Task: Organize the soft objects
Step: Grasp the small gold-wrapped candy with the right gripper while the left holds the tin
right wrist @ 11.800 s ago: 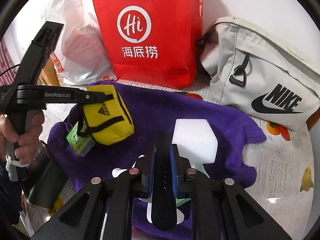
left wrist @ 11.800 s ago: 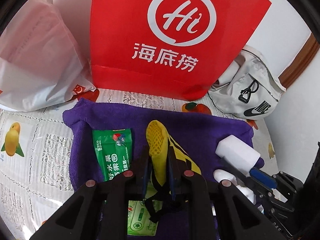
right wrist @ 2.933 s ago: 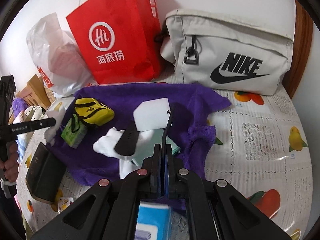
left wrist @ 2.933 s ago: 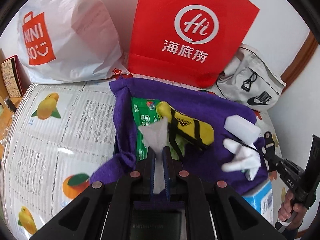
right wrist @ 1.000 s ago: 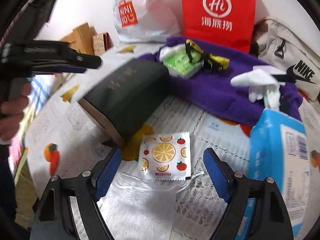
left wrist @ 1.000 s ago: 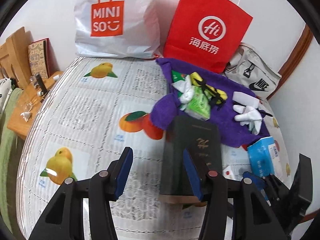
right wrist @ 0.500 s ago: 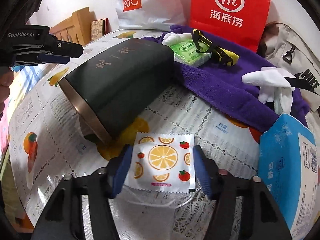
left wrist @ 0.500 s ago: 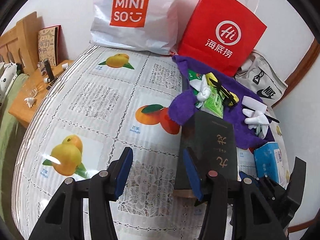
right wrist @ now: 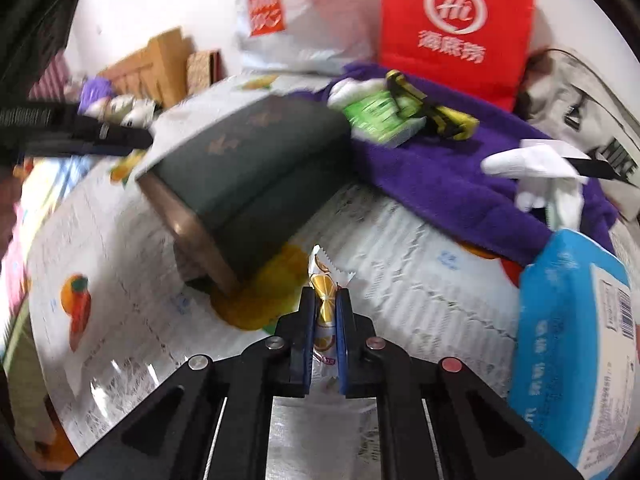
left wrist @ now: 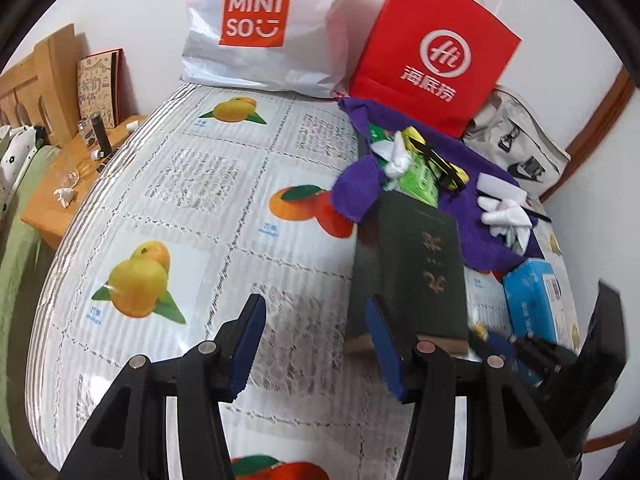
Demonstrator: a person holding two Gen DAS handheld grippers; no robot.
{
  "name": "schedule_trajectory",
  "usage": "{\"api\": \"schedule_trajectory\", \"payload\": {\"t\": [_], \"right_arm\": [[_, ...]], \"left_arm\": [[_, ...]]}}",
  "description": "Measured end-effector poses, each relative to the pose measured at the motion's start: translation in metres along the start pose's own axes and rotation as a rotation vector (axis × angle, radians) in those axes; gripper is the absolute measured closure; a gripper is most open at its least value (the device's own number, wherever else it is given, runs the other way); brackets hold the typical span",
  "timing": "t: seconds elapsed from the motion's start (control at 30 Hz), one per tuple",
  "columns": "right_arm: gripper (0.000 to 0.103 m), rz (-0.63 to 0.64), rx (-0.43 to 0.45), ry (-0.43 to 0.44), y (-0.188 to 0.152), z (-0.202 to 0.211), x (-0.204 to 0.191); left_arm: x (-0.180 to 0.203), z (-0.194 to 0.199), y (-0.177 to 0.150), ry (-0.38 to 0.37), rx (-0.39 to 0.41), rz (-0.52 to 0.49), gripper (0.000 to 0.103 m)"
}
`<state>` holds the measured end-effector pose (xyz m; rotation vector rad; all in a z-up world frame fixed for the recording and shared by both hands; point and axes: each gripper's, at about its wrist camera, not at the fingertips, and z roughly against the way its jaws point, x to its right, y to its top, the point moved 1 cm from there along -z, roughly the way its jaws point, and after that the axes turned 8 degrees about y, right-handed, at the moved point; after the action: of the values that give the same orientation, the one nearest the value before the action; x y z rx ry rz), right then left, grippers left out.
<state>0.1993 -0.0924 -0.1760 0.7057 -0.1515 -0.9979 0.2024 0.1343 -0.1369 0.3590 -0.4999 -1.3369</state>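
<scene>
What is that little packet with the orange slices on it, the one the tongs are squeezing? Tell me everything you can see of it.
The packet is a small, flat, white sachet printed with orange slices, glossy like foil or plastic, with a serrated sealed edge at its top. The right tongs, whose jaws have just been closing, now pinch it so it stands edge-on and crumpled between the blue pads. Its far end pokes out beyond them, above the fruit-print tablecloth, close to the dark green box.

box (left wrist: 416, 264): dark green, gold lettering
towel (right wrist: 448, 176): purple
sachet (right wrist: 325, 300): white, orange-slice print
tissue pack (right wrist: 560, 328): blue
tablecloth (left wrist: 192, 208): white lace, fruit prints
paper bag (left wrist: 432, 48): red, white logo
</scene>
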Motion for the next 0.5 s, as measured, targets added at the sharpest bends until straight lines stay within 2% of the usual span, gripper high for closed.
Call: {"api": "schedule_trajectory", "payload": {"t": [0.07,0.2,0.5], "right_arm": [[0.094,-0.037,0.063,0.0,0.003,0.018,0.005],[0.093,-0.035,0.119,-0.006,0.001,0.047,0.001],[0.093,-0.082,0.128,-0.014,-0.044,0.089,0.004]], "left_arm": [[0.007,0.004,-0.006,-0.008,0.0,-0.013,0.053],[0.026,0.007,-0.021,-0.03,-0.016,-0.053,0.053],[0.067,0.005,-0.066,-0.066,-0.072,-0.128,0.053]]}}
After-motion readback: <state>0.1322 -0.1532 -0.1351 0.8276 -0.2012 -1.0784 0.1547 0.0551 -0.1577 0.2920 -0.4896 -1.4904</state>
